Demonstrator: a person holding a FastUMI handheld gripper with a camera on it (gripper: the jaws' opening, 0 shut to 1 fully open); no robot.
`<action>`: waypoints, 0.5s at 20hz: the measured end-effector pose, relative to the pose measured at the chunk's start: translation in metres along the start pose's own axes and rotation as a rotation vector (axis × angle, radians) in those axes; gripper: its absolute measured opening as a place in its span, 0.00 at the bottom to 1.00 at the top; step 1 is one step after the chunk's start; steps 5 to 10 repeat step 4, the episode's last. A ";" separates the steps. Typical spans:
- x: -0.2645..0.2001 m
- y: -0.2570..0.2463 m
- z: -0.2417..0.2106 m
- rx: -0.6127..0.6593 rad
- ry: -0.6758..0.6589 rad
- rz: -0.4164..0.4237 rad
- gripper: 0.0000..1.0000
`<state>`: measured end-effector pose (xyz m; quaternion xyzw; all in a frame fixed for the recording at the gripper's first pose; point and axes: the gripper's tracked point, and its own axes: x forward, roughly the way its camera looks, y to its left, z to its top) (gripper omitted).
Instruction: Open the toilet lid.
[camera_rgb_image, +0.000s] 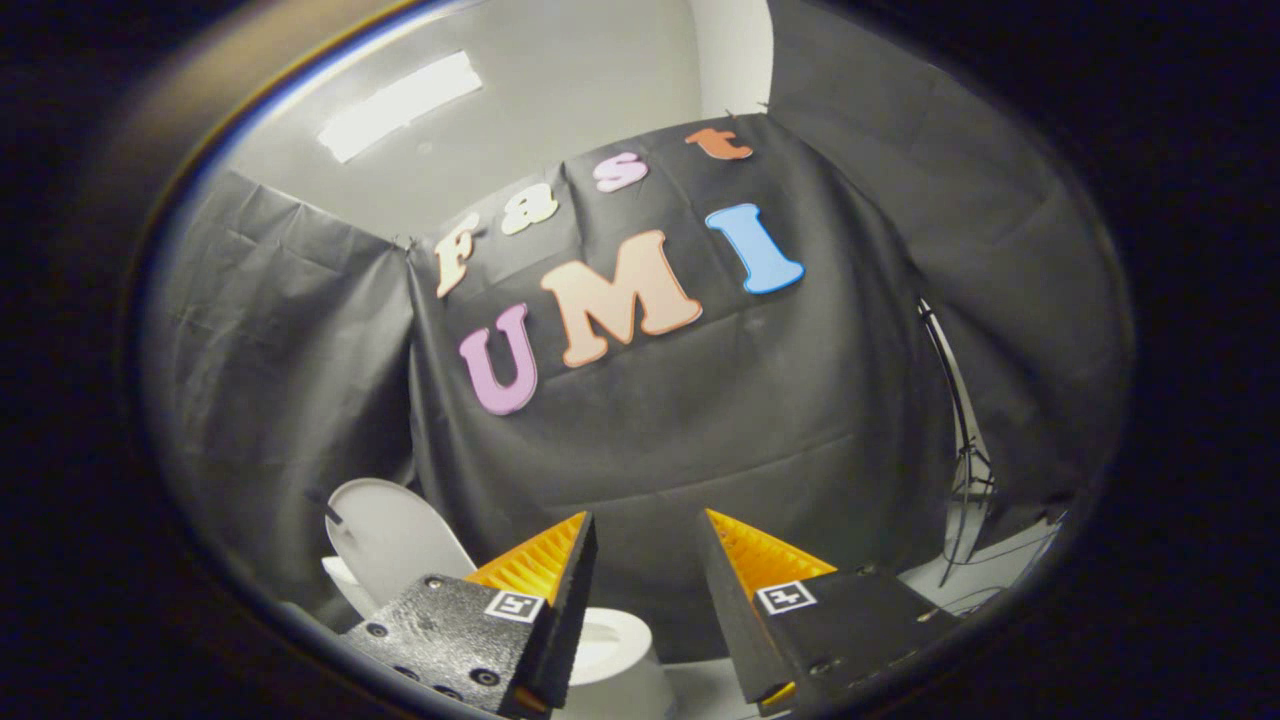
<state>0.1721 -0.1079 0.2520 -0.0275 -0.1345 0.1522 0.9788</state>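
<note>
Left portion, low against the black cloth wall (300, 330): toilet lid (395, 535) raised, standing upright and tilted back toward the cloth, pale oval face turned toward the camera. A small dark mark at the upper left rim of the lid; nature of the mark not discernible. Below the lid, a pale part of the toilet body at the hinge end, partly hidden behind the left finger.

Centre, low: gripper (650, 520) held with fingers apart at a moderate gap, nothing between them, no contact with any object. Ridged pads (535, 565) facing inward on both fingers, a square marker tag on the top of each finger body. Between and below the fingers: toilet seat (610, 640), pale rounded ring, front curve visible, lying flat, well below the fingertips. Lid located to the left of and beyond the left finger, clear of it.

Upper centre-left: ceiling light (400, 105), long bright panel on a pale ceiling.

Right portion: dark cloth continuing along the side wall. At its lower edge, a thin dark stand (960, 470) with legs reaching a pale floor (985, 575), and loose cables beside it.
</note>
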 end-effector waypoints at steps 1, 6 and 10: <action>-0.004 -0.004 -0.001 -0.028 0.030 -0.020 0.61; -0.025 -0.004 -0.012 -0.116 0.102 -0.039 0.59; -0.025 -0.004 -0.012 -0.116 0.102 -0.039 0.59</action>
